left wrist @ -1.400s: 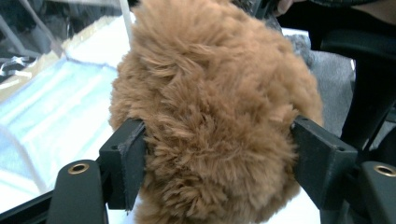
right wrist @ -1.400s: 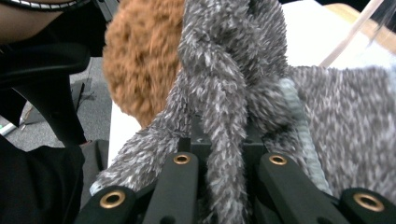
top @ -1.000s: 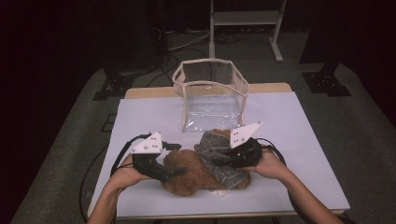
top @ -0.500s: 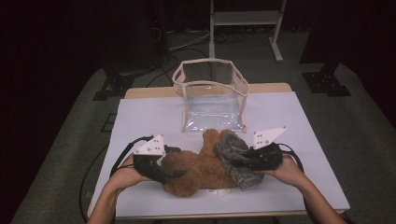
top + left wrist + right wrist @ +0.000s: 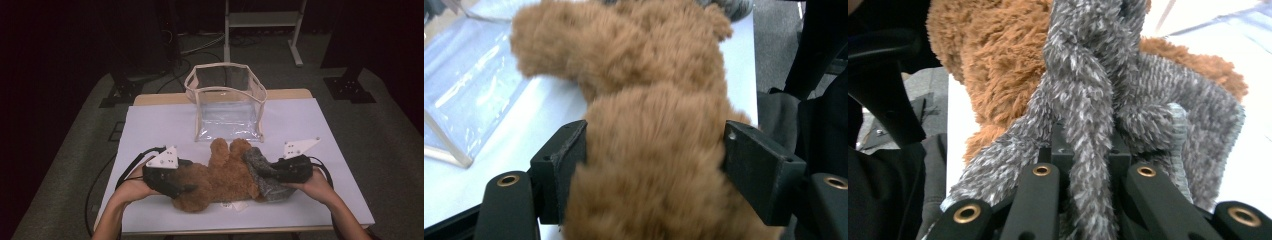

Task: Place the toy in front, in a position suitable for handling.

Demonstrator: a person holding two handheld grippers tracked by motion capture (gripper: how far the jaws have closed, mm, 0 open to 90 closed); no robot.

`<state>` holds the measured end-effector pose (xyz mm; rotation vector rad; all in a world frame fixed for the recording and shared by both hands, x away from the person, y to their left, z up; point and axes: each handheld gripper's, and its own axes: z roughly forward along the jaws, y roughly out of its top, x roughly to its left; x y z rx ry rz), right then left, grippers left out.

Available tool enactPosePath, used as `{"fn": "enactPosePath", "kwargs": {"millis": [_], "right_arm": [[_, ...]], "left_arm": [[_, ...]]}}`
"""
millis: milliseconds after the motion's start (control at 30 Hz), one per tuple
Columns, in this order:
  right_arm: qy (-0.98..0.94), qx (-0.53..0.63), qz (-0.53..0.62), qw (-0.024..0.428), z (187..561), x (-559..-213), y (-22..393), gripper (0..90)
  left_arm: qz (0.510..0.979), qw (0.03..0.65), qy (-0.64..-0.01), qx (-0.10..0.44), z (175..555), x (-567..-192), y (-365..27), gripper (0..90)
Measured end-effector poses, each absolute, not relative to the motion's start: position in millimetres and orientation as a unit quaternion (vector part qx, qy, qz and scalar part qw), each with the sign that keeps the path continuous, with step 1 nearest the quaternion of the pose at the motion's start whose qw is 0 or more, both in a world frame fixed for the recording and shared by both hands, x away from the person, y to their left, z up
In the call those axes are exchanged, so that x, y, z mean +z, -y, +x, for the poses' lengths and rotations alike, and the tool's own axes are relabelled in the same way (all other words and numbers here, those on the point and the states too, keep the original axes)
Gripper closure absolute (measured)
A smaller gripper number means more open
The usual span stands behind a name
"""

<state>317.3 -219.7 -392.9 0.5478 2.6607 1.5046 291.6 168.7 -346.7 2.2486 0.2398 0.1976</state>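
Left gripper (image 5: 654,155) clamps the brown plush toy (image 5: 220,177); its near end is cut off. Right gripper (image 5: 1090,150), at 3 o'clock, pinches the grey cloth (image 5: 1098,90), pads buried in pile.

The setting is judged to be a recording studio or laboratory space rather than a home. A single table (image 5: 320,125) covered with a plain white sheet is set on grey carpet (image 5: 75,165), and its surroundings are kept in darkness while the tabletop is lit from above. Black stand bases (image 5: 350,90) are seen on the floor at both sides, cables (image 5: 200,47) are run across the carpet behind, and a white metal frame (image 5: 262,20) is placed at the back. No domestic furnishing is noted.
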Motion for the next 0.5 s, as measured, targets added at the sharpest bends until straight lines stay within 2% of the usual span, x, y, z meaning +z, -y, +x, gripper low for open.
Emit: {"fn": "enactPosePath", "kwargs": {"millis": [100, 233, 500], "right_arm": [[-0.859, 0.488, 0.154, 0.013, 316.2, -388.3, 202.9, 80.6], [-0.865, 0.486, 0.124, 0.017, 310.3, -378.1, 183.0, 80.5], [-0.861, 0.484, 0.159, 0.012, 321.1, -390.8, 200.7, 80.5]], "left_arm": [[0.901, 0.420, -0.085, 0.074, 290.0, -345.9, -165.0, 26.8], [0.921, 0.372, -0.081, 0.085, 290.2, -354.1, -161.3, 26.8], [0.920, 0.372, -0.085, 0.084, 290.6, -358.9, -164.2, 28.8]]}}
